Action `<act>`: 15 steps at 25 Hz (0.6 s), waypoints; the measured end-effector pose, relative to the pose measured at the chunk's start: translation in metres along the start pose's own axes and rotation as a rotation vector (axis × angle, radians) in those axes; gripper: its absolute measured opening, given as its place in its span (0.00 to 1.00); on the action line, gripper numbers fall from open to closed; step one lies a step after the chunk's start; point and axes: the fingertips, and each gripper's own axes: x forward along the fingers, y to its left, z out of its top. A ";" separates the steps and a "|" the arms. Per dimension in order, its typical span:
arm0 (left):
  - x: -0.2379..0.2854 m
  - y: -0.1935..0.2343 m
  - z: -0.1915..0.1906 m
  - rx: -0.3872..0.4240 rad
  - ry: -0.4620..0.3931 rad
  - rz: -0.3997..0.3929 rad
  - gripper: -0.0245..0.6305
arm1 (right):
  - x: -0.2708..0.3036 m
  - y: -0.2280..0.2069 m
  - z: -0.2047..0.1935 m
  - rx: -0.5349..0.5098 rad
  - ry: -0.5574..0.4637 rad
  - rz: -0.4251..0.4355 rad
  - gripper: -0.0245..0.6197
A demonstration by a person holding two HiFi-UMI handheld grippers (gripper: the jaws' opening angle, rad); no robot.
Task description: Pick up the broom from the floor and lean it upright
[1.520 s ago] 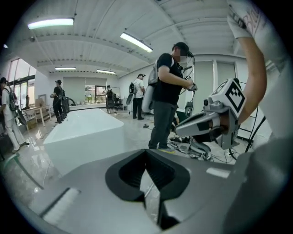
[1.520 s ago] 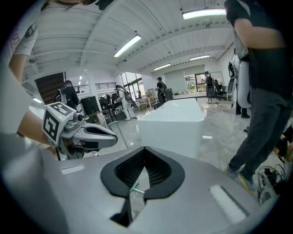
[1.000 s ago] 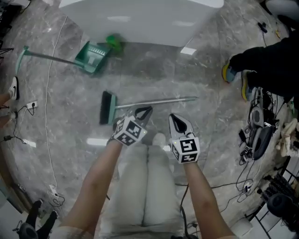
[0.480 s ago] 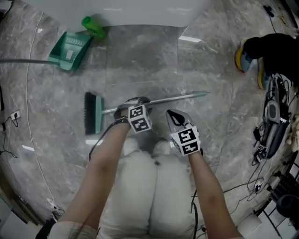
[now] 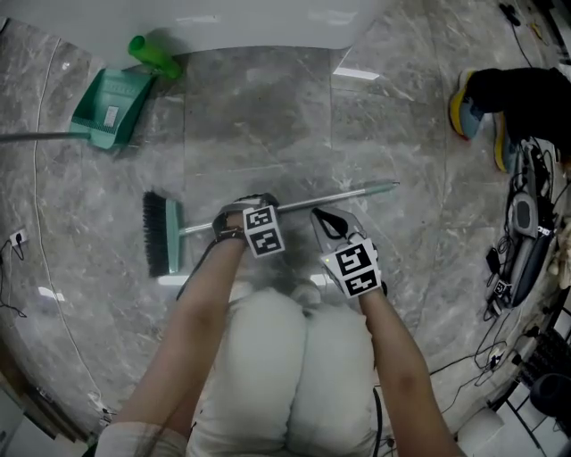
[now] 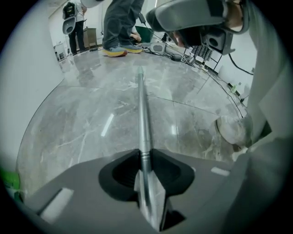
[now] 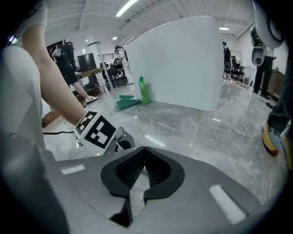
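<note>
The broom lies flat on the grey marble floor, its black-bristled green head (image 5: pixel 162 234) to the left and its silver handle (image 5: pixel 357 190) running right. My left gripper (image 5: pixel 243 207) points steeply down over the handle close to the head. In the left gripper view the handle (image 6: pixel 143 114) passes between the jaws (image 6: pixel 141 154), which are closing and sit tight against both sides of it. My right gripper (image 5: pixel 321 216) hovers just beside the handle, a little right of the left one. Its jaws (image 7: pixel 144 149) are shut with nothing in them.
A green dustpan (image 5: pixel 107 107) with a long handle and a green bottle (image 5: pixel 153 55) lie at the far left beside a white block (image 5: pixel 268 18). Another person's shoes (image 5: pixel 466 116) and a heap of cables and gear (image 5: pixel 517 232) fill the right side.
Both grippers have dropped towards the floor. The left one turned downward and settled over the broom handle; the right one came down beside it.
</note>
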 end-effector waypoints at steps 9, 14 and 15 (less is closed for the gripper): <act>-0.075 0.014 0.027 -0.075 -0.179 0.100 0.17 | -0.039 0.007 0.031 0.004 -0.023 -0.006 0.04; -0.156 0.043 0.054 -0.156 -0.325 0.234 0.17 | -0.077 0.014 0.070 0.006 -0.061 -0.008 0.04; -0.171 0.046 0.058 -0.178 -0.359 0.257 0.17 | -0.083 0.016 0.077 0.008 -0.066 -0.007 0.04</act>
